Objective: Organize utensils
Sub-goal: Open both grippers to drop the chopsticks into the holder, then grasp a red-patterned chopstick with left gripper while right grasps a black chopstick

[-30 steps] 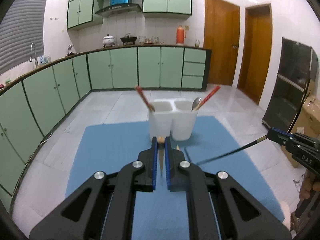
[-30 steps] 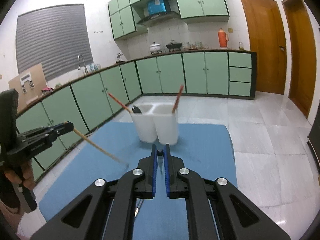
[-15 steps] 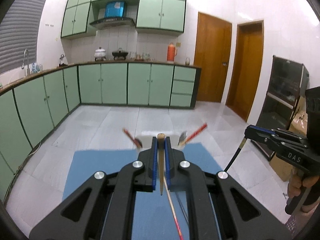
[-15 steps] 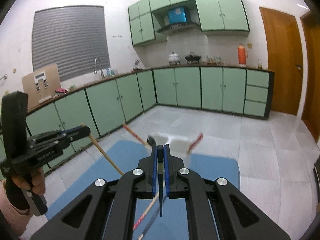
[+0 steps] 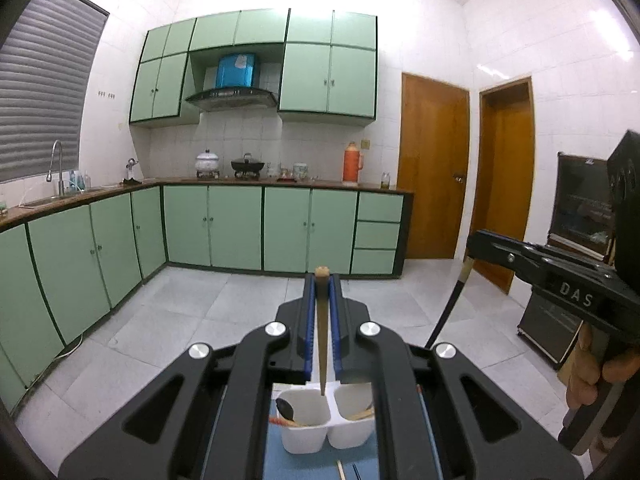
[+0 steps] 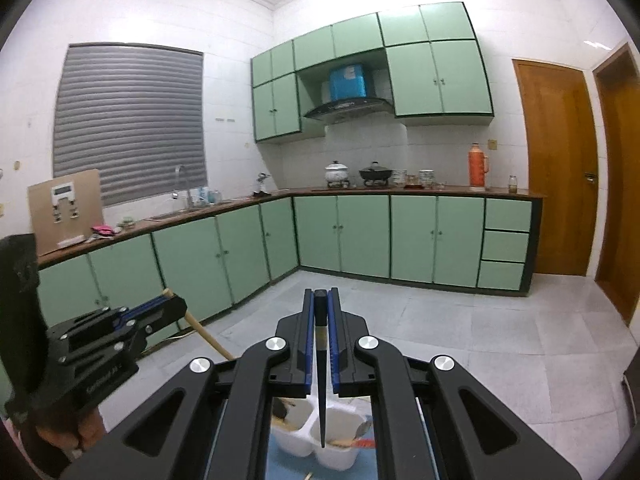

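My left gripper is shut on a light wooden chopstick, which hangs point-down above the white two-compartment utensil holder. My right gripper is shut on a black chopstick, which hangs point-down above the same holder. The holder stands on a blue mat and has a dark spoon and red chopsticks in it. The right gripper also shows at the right of the left wrist view; the left gripper shows at the left of the right wrist view.
Green floor cabinets run along the back and left walls under a dark counter. Two wooden doors stand at the right. A black oven cabinet is at the far right. More chopsticks lie on the mat near the holder.
Both grippers have lifted and tilted up, so the chopsticks now hang point-down over the holder. The holder has dropped to the bottom of both views.
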Action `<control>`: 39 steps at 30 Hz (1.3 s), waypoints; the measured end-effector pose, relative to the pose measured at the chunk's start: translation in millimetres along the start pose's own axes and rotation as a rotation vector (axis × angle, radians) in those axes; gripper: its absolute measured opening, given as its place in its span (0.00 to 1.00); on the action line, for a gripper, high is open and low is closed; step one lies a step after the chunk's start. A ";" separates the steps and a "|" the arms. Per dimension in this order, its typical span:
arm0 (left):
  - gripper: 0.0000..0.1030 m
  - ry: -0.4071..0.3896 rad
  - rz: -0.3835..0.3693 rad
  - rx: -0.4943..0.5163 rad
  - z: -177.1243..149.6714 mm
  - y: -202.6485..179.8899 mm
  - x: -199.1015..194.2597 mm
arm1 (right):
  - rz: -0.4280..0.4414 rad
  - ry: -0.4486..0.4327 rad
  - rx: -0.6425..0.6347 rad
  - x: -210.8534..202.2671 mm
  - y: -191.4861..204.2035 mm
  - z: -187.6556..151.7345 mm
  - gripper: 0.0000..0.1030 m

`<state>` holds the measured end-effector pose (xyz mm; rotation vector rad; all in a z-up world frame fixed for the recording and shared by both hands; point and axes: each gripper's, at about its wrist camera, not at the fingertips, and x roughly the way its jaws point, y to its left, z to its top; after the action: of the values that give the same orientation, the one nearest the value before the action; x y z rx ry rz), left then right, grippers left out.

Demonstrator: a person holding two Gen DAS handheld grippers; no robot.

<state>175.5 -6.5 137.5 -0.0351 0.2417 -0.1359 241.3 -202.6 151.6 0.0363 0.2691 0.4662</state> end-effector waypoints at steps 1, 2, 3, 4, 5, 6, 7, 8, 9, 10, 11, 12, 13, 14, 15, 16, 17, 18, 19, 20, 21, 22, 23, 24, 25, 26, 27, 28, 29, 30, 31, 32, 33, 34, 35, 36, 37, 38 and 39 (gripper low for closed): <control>0.06 0.015 0.002 -0.001 -1.5 0.3 9.9 | -0.002 0.003 0.003 9.7 -1.7 -1.6 0.06; 0.06 0.032 0.004 -0.001 -4.3 0.1 18.7 | -0.007 0.009 0.006 20.8 -4.4 -4.8 0.06; 0.06 0.054 0.009 -0.002 -8.9 0.1 29.4 | -0.018 0.022 0.007 32.2 -6.1 -9.4 0.06; 0.06 0.073 0.010 -0.006 -13.5 0.8 37.4 | -0.025 0.034 0.006 40.2 -7.7 -14.5 0.06; 0.06 0.092 0.009 -0.010 -17.8 1.5 44.5 | -0.035 0.056 0.003 51.7 -8.9 -21.4 0.06; 0.06 0.114 0.010 -0.017 -24.1 2.4 52.4 | -0.039 0.069 0.000 58.1 -9.8 -27.0 0.06; 0.06 0.129 0.012 -0.020 -30.2 4.0 57.9 | -0.036 0.089 0.003 66.3 -10.4 -34.8 0.06; 0.06 0.147 0.012 -0.021 -37.0 4.0 65.3 | -0.032 0.102 0.008 70.4 -11.4 -41.0 0.06; 0.06 0.158 0.012 -0.022 -42.3 6.8 68.9 | -0.027 0.118 0.017 74.9 -12.8 -46.7 0.06; 0.06 0.175 0.011 -0.022 -47.5 7.2 74.2 | -0.021 0.137 0.027 79.0 -14.4 -54.2 0.06; 0.06 0.192 0.009 -0.021 -52.5 8.5 78.6 | -0.016 0.149 0.031 80.4 -15.2 -58.9 0.06; 0.07 0.206 0.010 -0.021 -56.8 9.8 81.0 | -0.018 0.168 0.033 81.3 -16.4 -65.7 0.10; 0.08 0.211 0.012 -0.023 -59.2 11.8 81.2 | -0.025 0.176 0.032 79.7 -17.5 -70.4 0.17; 0.16 0.216 0.012 -0.024 -62.1 13.1 81.0 | -0.028 0.179 0.031 77.7 -18.1 -73.1 0.19; 0.26 0.217 0.009 -0.025 -65.2 14.3 78.1 | -0.033 0.177 0.033 72.5 -19.1 -76.6 0.23; 0.30 0.212 0.011 -0.027 -67.4 15.5 73.2 | -0.041 0.164 0.036 64.0 -20.5 -80.0 0.30; 0.32 0.203 0.010 -0.029 -68.7 16.5 68.3 | -0.052 0.148 0.042 55.2 -20.5 -82.0 0.34; 0.33 0.195 0.004 -0.031 -69.7 16.6 61.7 | -0.061 0.128 0.053 44.7 -23.0 -84.7 0.43; 0.35 0.184 -0.003 -0.032 -71.0 16.4 53.8 | -0.068 0.113 0.061 37.4 -25.5 -85.9 0.46; 0.42 0.171 -0.004 -0.031 -73.1 15.8 44.6 | -0.087 0.097 0.072 25.5 -28.1 -89.7 0.50; 0.48 0.160 -0.001 -0.028 -76.4 14.3 36.2 | -0.099 0.086 0.085 14.1 -30.6 -94.5 0.55; 0.51 0.149 0.001 -0.023 -79.1 12.7 27.8 | -0.105 0.078 0.099 3.1 -32.7 -100.3 0.60; 0.58 0.138 0.005 -0.018 -82.3 11.2 19.3 | -0.112 0.071 0.110 -5.1 -34.3 -104.9 0.64; 0.63 0.122 0.008 -0.013 -88.0 9.9 7.1 | -0.125 0.061 0.122 -15.3 -35.9 -111.7 0.69; 0.65 0.114 0.009 -0.013 -92.5 8.6 0.2 | -0.132 0.058 0.128 -21.5 -36.2 -116.9 0.73; 0.69 0.111 0.012 -0.013 -97.7 8.3 -6.8 | -0.144 0.057 0.134 -31.4 -36.3 -126.5 0.75; 0.74 0.110 0.015 -0.016 -105.4 8.5 -15.0 | -0.158 0.061 0.143 -39.1 -36.5 -136.3 0.78; 0.76 0.113 0.018 -0.022 -112.5 8.7 -20.6 | -0.169 0.065 0.155 -46.2 -37.1 -146.6 0.82; 0.80 0.122 0.024 -0.027 -122.7 9.5 -27.9 | -0.174 0.071 0.164 -49.8 -37.6 -153.3 0.83; 0.83 0.126 0.025 -0.028 -131.2 9.2 -33.5 | -0.183 0.086 0.172 -55.1 -36.9 -165.4 0.86; 0.85 0.130 0.027 -0.027 -138.9 9.6 -37.5 | -0.193 0.099 0.173 -59.3 -35.5 -176.8 0.90; 0.86 0.139 0.038 -0.018 -150.1 9.9 -42.2 | -0.203 0.110 0.174 -61.7 -33.6 -185.4 0.91; 0.87 0.149 0.047 -0.012 -157.6 10.9 -44.0 | -0.213 0.124 0.176 -62.9 -32.1 -194.7 0.92; 0.87 0.168 0.049 -0.008 -166.7 12.1 -44.9 | -0.215 0.139 0.183 -63.6 -30.5 -203.9 0.92; 0.87 0.198 0.050 -0.006 -177.6 13.7 -45.1 | -0.207 0.166 0.199 -63.0 -29.6 -216.7 0.93; 0.87 0.217 0.054 -0.004 -185.1 15.9 -44.4 | -0.204 0.181 0.205 -64.7 -28.4 -224.8 0.93; 0.87 0.231 0.058 0.001 -191.9 19.3 -44.7 | -0.202 0.206 0.210 -63.5 -26.6 -235.1 0.93; 0.87 0.247 0.064 0.007 -200.4 21.3 -45.5 | -0.204 0.219 0.211 -64.0 -24.9 -240.5 0.93; 0.87 0.261 0.069 0.010 -205.7 23.0 -45.2 | -0.205 0.232 0.213 -62.2 -23.3 -246.1 0.93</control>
<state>85.5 18.8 -52.6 0.0015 0.5025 -0.0724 133.1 -257.9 -72.4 0.1613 0.5441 0.2356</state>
